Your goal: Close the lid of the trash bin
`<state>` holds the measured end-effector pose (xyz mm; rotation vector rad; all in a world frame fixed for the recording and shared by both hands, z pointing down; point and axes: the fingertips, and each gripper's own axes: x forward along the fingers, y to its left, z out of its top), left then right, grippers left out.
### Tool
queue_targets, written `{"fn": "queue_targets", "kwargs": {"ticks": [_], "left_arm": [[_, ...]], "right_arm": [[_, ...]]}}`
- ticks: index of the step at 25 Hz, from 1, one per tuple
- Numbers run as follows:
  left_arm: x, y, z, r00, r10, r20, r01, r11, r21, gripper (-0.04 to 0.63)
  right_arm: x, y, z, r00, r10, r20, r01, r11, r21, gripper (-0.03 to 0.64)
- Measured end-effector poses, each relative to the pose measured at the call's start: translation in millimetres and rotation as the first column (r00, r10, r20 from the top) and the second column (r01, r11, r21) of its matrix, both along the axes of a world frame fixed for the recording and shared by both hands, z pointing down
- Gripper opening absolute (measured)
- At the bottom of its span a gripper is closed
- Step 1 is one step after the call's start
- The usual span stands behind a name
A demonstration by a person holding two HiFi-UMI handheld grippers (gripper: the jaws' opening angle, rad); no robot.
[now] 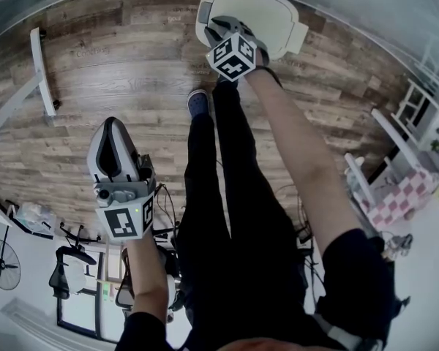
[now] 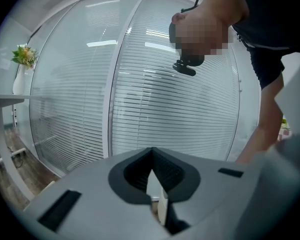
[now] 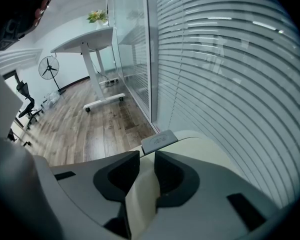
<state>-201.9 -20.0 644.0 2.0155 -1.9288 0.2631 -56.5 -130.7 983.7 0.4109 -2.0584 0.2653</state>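
My right claw [image 3: 146, 160] is clamped on the edge of the cream lid [image 3: 202, 146] of the trash bin [image 1: 263, 17]. The bin stands on the wood floor [image 1: 110, 72] right against the glass wall with blinds [image 3: 230, 69], and a grey tab [image 3: 159, 140] sits on the lid just beyond the jaws. My left claw [image 1: 117, 134] hangs well back from the bin, over the floor, with its jaws pinched together on nothing.

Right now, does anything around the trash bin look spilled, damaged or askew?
Nothing stands out. No spill shows on the wood floor, and the cream lid looks undamaged, with its edge clamped in the right hand-held gripper. I cannot tell whether the lid sits flush.
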Motion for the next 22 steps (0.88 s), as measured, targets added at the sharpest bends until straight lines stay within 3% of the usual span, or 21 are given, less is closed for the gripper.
{"fn": "queue_targets", "kwargs": {"ticks": [8,15,22], "left_arm": [[0,2,-13,1.0,-0.018,-0.007,0.018,1.0,0.022,0.006],[8,5,-56,1.0,0.007,-0.017,-0.006,0.999,0.049,0.006],[19,5,-102,0.995,0.093,0.024,-0.095,0.992,0.082,0.006]], "right_arm": [[30,-5,-46,0.982,0.162,0.092,-0.161,0.987,-0.016,0.091],[70,-16,-167,0.928,0.308,0.21,-0.323,0.945,0.043,0.092],[81,-13,-308,0.892,0.312,0.328,-0.38,0.91,0.168,0.092]]}}
